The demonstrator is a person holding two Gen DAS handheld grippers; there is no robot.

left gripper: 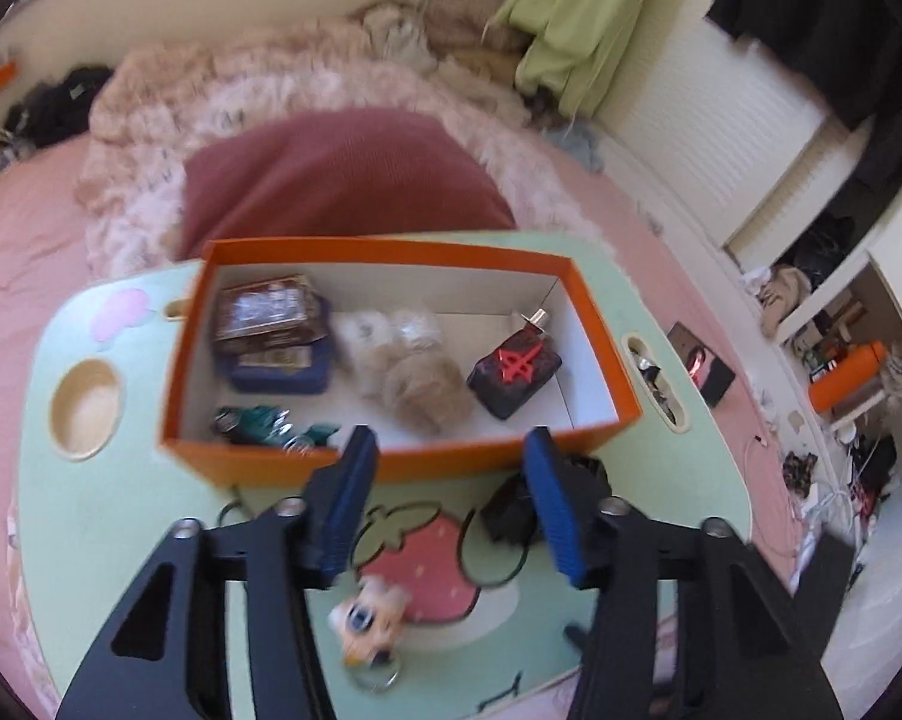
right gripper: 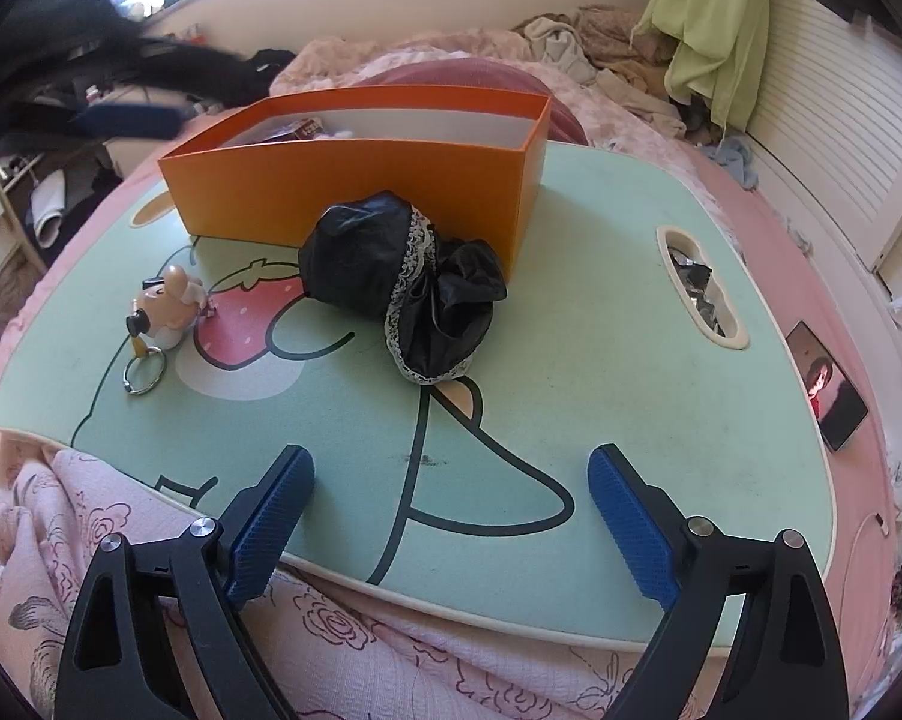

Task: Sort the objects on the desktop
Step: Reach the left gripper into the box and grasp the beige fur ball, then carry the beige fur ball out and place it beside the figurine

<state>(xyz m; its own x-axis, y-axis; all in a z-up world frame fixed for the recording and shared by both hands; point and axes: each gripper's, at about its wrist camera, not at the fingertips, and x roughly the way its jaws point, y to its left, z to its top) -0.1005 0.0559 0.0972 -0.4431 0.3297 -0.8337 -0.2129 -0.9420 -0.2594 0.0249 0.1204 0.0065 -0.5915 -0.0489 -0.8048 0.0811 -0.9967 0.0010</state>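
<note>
Both grippers stood open and empty: the left gripper (left gripper: 444, 450) over the orange box (left gripper: 390, 462), the right gripper (right gripper: 451, 480) before the black lace-trimmed cloth (right gripper: 402, 282). A grab might have snagged only a loose fold, dragging it into the keychain figurine (right gripper: 168, 306).

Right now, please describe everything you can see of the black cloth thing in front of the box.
The black cloth looks like thin, shiny fabric, crumpled into a loose heap, with a white lace trim running along one edge. It lies on the green tray, over the strawberry drawing, close against the orange box; whether it touches the box I cannot tell. No gripper touches it.
</note>
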